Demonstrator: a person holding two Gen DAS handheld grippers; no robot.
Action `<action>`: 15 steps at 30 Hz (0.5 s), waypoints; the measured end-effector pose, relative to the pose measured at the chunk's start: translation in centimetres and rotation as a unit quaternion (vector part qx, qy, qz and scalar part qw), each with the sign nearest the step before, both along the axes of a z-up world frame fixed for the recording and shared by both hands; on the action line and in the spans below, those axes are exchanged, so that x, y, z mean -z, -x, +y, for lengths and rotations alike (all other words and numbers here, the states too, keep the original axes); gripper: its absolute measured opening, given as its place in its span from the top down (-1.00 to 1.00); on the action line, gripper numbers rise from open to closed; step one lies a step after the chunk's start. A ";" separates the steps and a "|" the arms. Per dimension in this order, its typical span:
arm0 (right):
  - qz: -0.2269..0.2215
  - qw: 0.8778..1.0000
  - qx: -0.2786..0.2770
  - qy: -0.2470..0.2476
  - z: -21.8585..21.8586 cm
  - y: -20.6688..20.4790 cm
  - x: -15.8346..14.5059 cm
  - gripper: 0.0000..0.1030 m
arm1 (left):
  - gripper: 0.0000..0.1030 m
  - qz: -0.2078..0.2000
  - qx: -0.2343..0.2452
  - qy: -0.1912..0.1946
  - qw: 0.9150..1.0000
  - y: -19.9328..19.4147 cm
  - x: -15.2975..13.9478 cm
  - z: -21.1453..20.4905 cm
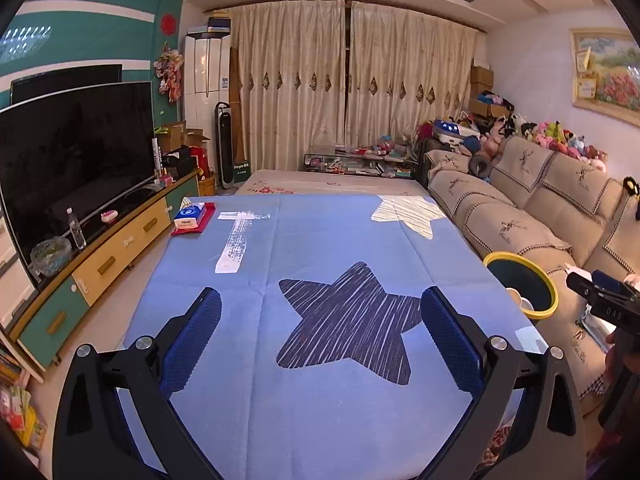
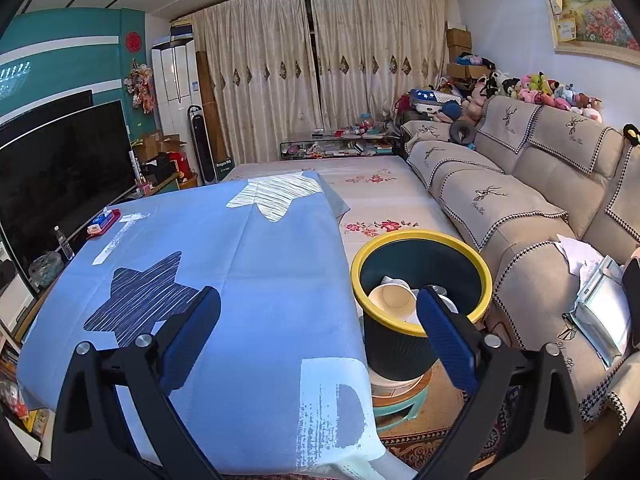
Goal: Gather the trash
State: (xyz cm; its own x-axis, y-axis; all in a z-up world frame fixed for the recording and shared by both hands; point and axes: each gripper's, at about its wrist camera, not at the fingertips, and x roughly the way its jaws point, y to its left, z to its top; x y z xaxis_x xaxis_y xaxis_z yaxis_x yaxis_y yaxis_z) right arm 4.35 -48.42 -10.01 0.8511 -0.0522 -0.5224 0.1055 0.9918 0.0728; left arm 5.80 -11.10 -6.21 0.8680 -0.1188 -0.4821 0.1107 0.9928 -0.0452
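Blue tissue pack [image 1: 190, 216] reads "Vinda"; right claw [image 1: 600, 300] housing reads "DAS".

A matt blue woven cloth with star prints [image 1: 320, 400] is covering the desk, its nap looking soft and slightly fuzzy. The blue rubbery fingers [image 1: 192, 340] are showing a fine knurled texture against smooth black plastic arms with shiny metal screws. The dark ribbed plastic bin with a glossy yellow rim [image 2: 400, 344] is holding smooth white paper cups [image 2: 394, 300]. The beige cloth-covered sofa [image 2: 520, 184] is looking matt.
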 end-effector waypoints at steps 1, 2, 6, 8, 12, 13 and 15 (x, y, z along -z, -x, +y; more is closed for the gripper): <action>0.001 1.000 -0.001 0.000 0.2 0.0 0.1 -0.81 | -0.90 -0.001 -0.001 0.002 1.000 0.0 0.0 0.3; 0.001 1.000 -0.002 -0.001 0.3 -0.1 0.2 -0.81 | -0.90 -0.001 -0.001 0.002 1.000 0.1 0.0 0.2; 0.008 1.000 -0.006 -0.001 0.7 -0.3 0.5 -0.82 | -0.90 0.003 0.000 -0.001 1.000 0.2 0.1 0.1; 0.011 1.000 -0.007 -0.001 0.7 -0.4 0.6 -0.82 | -0.90 0.004 0.002 -0.001 1.000 0.1 0.1 -0.3; 0.011 1.000 -0.004 -0.004 0.4 -0.3 0.8 -0.82 | -0.90 0.004 0.003 -0.003 1.000 0.0 0.0 -0.7; 0.011 1.000 -0.004 -0.004 0.4 -0.3 0.8 -0.82 | -0.90 0.005 0.003 -0.002 1.000 0.0 0.0 -0.8; 0.013 1.000 -0.003 -0.005 0.3 -0.4 0.8 -0.82 | -0.90 0.007 0.003 -0.002 1.000 -0.2 0.1 -0.9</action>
State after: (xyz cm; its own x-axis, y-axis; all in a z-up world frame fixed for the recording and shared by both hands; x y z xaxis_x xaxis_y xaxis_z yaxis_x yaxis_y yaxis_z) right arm 4.76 -48.09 -10.82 0.8379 -0.0412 -0.5443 0.1007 0.9917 0.0800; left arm 5.95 -12.04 -6.33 0.8606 -0.1231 -0.4941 0.1171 0.9922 -0.0433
